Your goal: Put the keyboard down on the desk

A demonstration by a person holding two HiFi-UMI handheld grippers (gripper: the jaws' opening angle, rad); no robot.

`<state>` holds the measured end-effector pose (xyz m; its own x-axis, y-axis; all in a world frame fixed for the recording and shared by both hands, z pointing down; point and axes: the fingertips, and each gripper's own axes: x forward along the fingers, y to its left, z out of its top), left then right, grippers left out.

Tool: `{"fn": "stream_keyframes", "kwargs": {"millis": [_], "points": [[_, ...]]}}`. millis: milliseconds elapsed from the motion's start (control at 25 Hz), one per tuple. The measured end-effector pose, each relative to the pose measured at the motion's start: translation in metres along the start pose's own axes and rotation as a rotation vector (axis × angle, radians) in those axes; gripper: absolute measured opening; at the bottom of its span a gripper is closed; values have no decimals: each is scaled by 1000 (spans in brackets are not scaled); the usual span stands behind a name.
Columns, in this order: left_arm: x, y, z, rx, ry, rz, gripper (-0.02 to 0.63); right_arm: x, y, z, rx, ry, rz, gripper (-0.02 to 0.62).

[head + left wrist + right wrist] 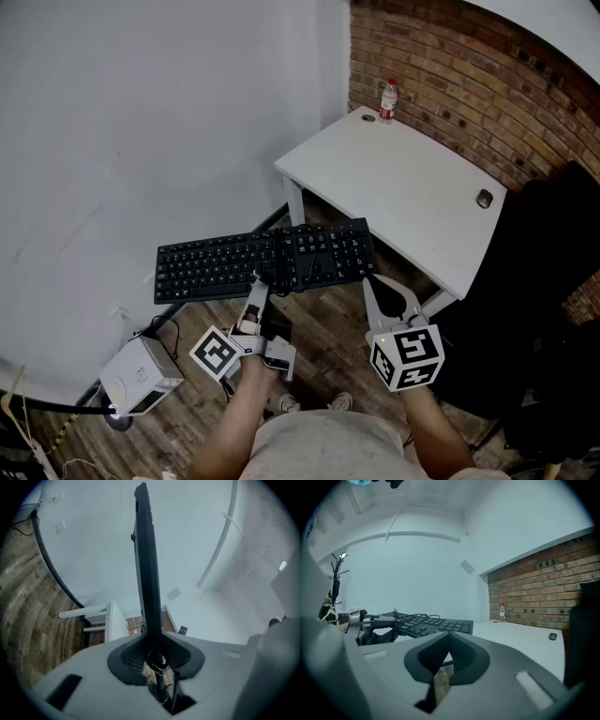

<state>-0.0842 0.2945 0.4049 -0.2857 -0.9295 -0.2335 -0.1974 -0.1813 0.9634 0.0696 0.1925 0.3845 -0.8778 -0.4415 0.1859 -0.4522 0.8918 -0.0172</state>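
Head view: left gripper (258, 287) is clamping the keyboard (267, 262) by its near edge, holding it in air left of the desk (403, 187). Risk: w/ a one-point grip the long board could be tipping, slipping out, or clipping the desk corner. Right gripper (371, 282) is idling beside it, jaws together, empty. Bottle (387, 98) is standing on the desk's far corner, contents too small to tell.

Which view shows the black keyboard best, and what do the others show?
The head view: the whole keyboard shows from above, keys visible, held at its near edge by the left gripper. The left gripper view shows it only edge-on between the jaws. The right gripper view shows part of it at a low angle.
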Motion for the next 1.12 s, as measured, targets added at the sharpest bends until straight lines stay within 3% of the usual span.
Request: {"fn": "stream_keyframes", "kwargs": {"millis": [440, 840, 1120], "points": [[19, -2, -23, -10, 16, -8, 81, -10, -23, 2, 25, -30, -14, 8], [49, 0, -62, 2, 40, 0, 81, -18, -70, -3, 62, -44, -21, 8], [79, 25, -59, -15, 77, 12, 82, 7, -82, -14, 67, -27, -48, 9]]}}
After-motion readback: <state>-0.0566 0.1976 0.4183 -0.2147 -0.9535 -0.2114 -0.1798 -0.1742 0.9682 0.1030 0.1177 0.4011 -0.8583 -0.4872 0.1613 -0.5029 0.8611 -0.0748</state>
